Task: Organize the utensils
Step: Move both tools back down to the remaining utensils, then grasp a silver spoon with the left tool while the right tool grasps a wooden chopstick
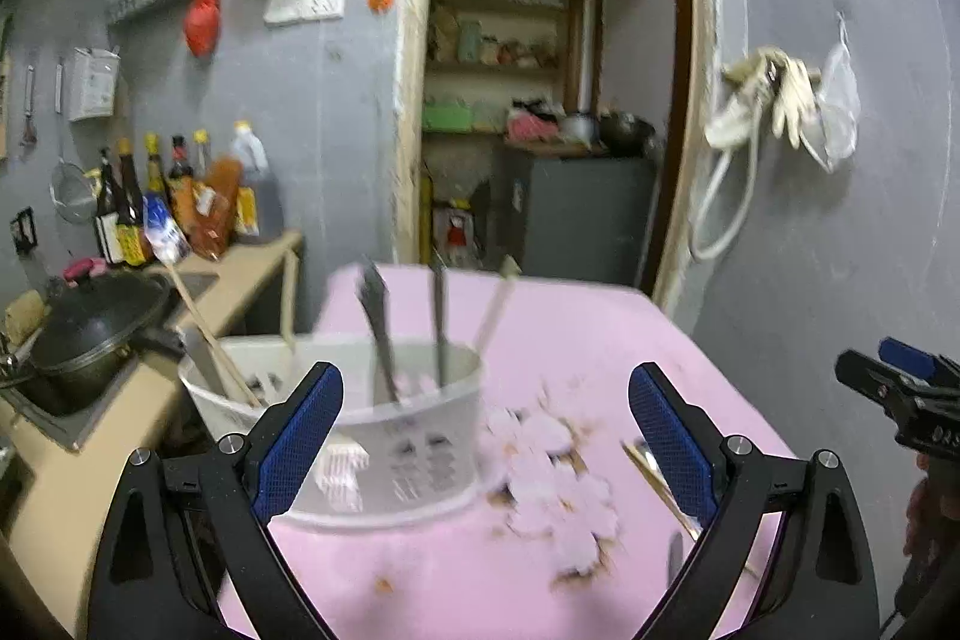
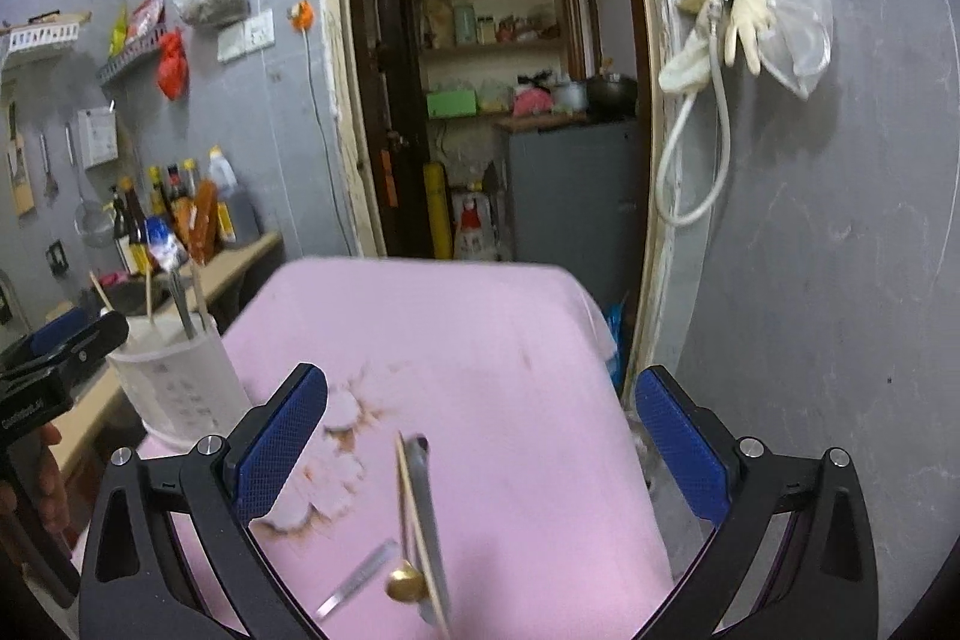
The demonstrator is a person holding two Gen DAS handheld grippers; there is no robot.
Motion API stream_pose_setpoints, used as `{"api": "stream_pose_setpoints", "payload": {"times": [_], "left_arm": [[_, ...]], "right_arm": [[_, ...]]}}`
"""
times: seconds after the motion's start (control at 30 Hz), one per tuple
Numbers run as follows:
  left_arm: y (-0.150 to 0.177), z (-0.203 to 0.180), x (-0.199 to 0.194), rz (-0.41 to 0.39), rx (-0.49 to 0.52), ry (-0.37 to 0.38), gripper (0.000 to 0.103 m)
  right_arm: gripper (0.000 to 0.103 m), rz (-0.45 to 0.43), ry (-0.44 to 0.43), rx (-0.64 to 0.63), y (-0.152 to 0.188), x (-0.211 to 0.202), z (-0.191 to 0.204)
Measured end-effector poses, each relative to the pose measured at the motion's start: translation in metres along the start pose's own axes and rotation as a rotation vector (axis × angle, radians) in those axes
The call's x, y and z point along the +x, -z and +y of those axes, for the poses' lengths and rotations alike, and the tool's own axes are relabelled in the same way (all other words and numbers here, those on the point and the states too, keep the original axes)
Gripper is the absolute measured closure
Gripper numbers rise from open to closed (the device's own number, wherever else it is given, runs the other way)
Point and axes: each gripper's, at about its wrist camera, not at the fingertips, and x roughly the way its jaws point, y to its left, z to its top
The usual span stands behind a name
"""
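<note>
A white plastic utensil holder [image 1: 360, 436] stands at the left of the pink table [image 1: 570, 334] and holds several metal utensils and wooden chopsticks. It also shows in the right wrist view [image 2: 174, 388]. My left gripper [image 1: 486, 436] is open and empty just in front of the holder. My right gripper [image 2: 480, 448] is open and empty above loose utensils on the table: a chopstick [image 2: 420, 532], a metal utensil [image 2: 429, 520], a gold spoon [image 2: 405, 583] and a flat metal piece [image 2: 357, 580]. The right gripper shows at the right edge of the left wrist view [image 1: 900, 394].
A flower print [image 2: 336, 466] marks the tablecloth. A counter [image 1: 120, 400] at the left carries a black pot [image 1: 90, 334] and sauce bottles [image 1: 174, 202]. An open doorway [image 2: 498, 100] lies behind the table. Gloves and a hose [image 2: 720, 40] hang on the right wall.
</note>
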Motion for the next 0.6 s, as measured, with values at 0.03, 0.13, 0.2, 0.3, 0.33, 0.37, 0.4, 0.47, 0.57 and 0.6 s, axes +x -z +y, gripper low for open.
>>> {"api": "stream_pose_setpoints", "payload": {"times": [0.03,0.13,0.2,0.3,0.33,0.37,0.4,0.47,0.57,0.6], "left_arm": [[0.006,-0.006,0.003,0.022,0.008,0.01,0.01],[0.024,-0.021,0.013,0.085,0.032,0.04,0.01],[0.038,-0.032,0.017,0.119,0.045,0.063,0.01],[0.054,-0.046,0.024,0.179,0.058,0.102,0.01],[0.059,-0.052,0.026,0.205,0.066,0.119,0.01],[0.062,-0.055,0.028,0.225,0.074,0.136,0.01],[0.067,-0.061,0.031,0.248,0.091,0.149,0.01],[0.073,-0.069,0.035,0.283,0.121,0.171,0.013],[0.084,-0.081,0.045,0.359,0.157,0.219,0.032],[0.087,-0.085,0.05,0.389,0.171,0.233,0.037]], "right_arm": [[0.0,0.014,-0.003,0.0,0.004,0.002,-0.004],[0.0,0.062,-0.011,-0.012,0.017,0.007,-0.013],[0.0,0.105,-0.027,-0.018,0.027,0.012,-0.02],[0.004,0.161,-0.054,-0.022,0.04,0.018,-0.028],[0.008,0.179,-0.065,-0.022,0.043,0.02,-0.029],[0.01,0.198,-0.08,-0.02,0.047,0.021,-0.031],[0.014,0.217,-0.091,-0.021,0.051,0.023,-0.032],[0.019,0.251,-0.114,-0.026,0.06,0.026,-0.033],[0.031,0.301,-0.147,-0.036,0.072,0.031,-0.033],[0.033,0.316,-0.16,-0.038,0.076,0.032,-0.033]]}}
